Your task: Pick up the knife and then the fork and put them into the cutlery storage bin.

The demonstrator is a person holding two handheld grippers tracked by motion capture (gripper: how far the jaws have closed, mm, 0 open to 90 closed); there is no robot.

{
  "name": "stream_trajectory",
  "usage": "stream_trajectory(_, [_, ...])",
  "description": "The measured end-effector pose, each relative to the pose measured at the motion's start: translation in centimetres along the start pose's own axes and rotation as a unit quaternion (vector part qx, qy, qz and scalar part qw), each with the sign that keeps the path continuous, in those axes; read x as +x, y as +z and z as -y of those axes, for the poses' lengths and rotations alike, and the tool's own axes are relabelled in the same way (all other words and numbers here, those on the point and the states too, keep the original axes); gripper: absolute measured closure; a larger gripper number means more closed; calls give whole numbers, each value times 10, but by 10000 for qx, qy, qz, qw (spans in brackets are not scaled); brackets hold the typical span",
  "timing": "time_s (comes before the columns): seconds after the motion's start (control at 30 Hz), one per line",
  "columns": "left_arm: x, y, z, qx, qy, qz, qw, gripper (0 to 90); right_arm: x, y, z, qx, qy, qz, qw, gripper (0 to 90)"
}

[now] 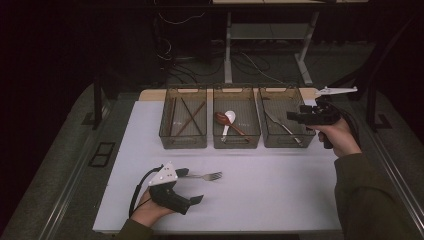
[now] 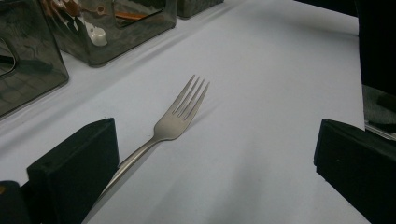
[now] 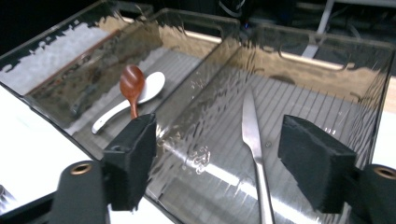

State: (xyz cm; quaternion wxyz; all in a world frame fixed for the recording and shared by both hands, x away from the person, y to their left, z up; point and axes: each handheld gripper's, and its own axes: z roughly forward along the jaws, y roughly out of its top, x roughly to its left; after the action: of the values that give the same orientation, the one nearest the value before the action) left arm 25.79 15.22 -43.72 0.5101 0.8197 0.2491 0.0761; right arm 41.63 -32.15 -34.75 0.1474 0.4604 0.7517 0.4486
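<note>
Left gripper [image 1: 192,186] sits low on the table at about 7 o'clock in the high view, jaws spread wide and pinching nothing. In the left gripper view the fork [image 2: 180,114] lies flat between the jaws: its handle runs down beside the left jaw, too close for me to tell whether they touch, and its tines point to roughly 1 o'clock, well apart from the other jaw.

Right gripper [image 1: 296,116] hangs at about 2 o'clock over the right bin [image 1: 286,141], jaws spread and empty. In the right gripper view a table knife [image 3: 254,154] lies on that bin's ribbed floor between the jaws.

Surface: a white tabletop [image 1: 280,190], matte and bare around the fork. Three smoky clear bins stand side by side along the far edge. The middle bin [image 1: 236,142] holds a white spoon [image 1: 227,121] and a brown wooden spoon [image 1: 223,119] lying across it; the left bin [image 1: 183,141] holds chopsticks [image 1: 190,119].

Room: dark; grey floor, table legs and loose cables beyond 12 o'clock.

Edges: left gripper near the near edge; open white surface from the fork toward 3 o'clock.
</note>
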Motion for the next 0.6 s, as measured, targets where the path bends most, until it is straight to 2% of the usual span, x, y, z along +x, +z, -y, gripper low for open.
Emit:
stream_trajectory(0.07, [0, 0, 0, 3, -6, -4, 10000, 0, 6, -5, 3, -177, -41, 24, 9998, 225])
stream_trajectory(0.2, [0, 0, 0, 7, -4, -13, 10000, 0, 22, -16, 9, -482, -153, -114, 9987, 180])
stream_trajectory(0.43, [0, 0, 0, 58, 25, 1, 10000, 0, 53, -25, 31, -536, -532, -336, 9966, 164])
stream_trajectory(0.6, [-1, 1, 0, 64, 15, 7, 10000, 0, 65, -25, 52, -485, -609, -425, 9961, 164])
